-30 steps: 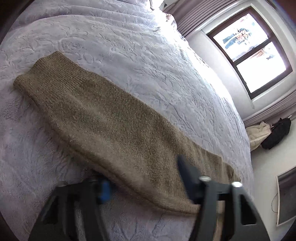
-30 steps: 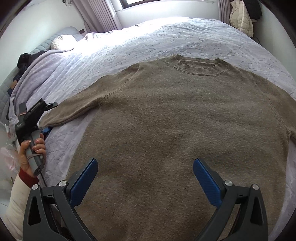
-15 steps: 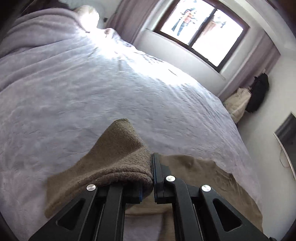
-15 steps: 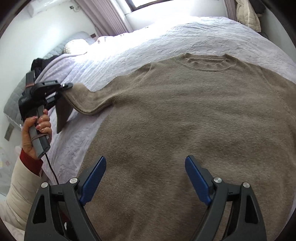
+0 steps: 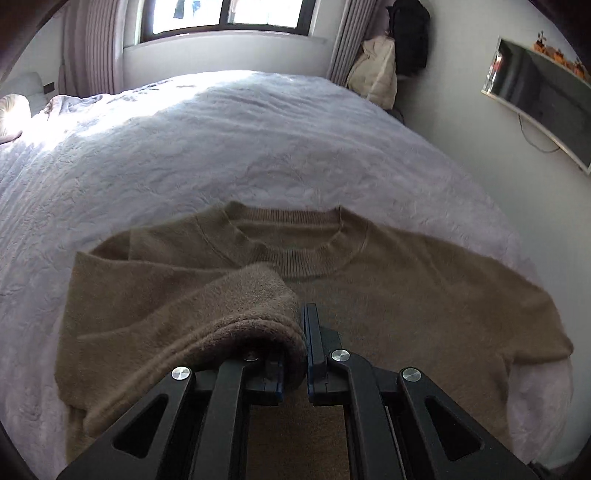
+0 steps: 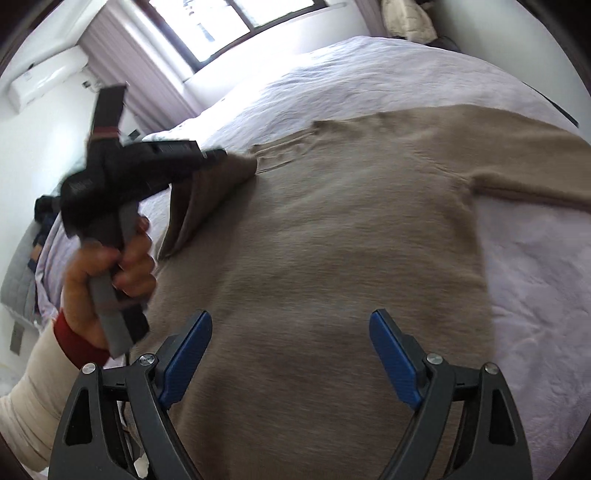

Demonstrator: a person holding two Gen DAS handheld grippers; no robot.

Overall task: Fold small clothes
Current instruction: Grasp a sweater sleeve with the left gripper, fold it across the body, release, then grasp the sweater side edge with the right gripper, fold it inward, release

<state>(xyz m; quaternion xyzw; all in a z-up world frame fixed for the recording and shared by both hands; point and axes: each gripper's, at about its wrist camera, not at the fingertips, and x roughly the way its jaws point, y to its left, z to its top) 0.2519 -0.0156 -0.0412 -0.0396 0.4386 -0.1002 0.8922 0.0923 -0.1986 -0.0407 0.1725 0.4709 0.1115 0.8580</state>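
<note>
**Sleeve of a knitted sweater being carried across its body**

The olive-brown knitted crew-neck sweater (image 5: 388, 295) is lying flat, front up, on the pale lilac quilted bedspread (image 5: 221, 155) of a bed, its ribbed collar (image 5: 306, 254) pointing toward the window (image 5: 225, 14). The left hand-held gripper (image 5: 301, 347) is clamping the cuff end of the sweater's left-hand sleeve (image 5: 236, 306) between its blue-padded fingers, which are pressed together on the cloth; the cuff is bulging over the left finger. In the left wrist view the sleeve is rising off the bedspread and draping inward over the chest of the sweater, just below the collar.

In the right wrist view, the person's left hand (image 6: 110, 266), wearing a cream sleeve with a red cuff (image 6: 79, 343), is gripping the grey handle of the black left tool, which is blurred. The lifted sleeve (image 6: 210, 192) is hanging from its tip above the sweater's shoulder. The right hand-held gripper (image 6: 291, 354) is hovering over the lower body of the sweater with its blue pads (image 6: 395, 365) standing wide apart and nothing between them. The opposite sleeve (image 6: 535, 184) is lying stretched out on the bedspread toward the right edge.
</note>
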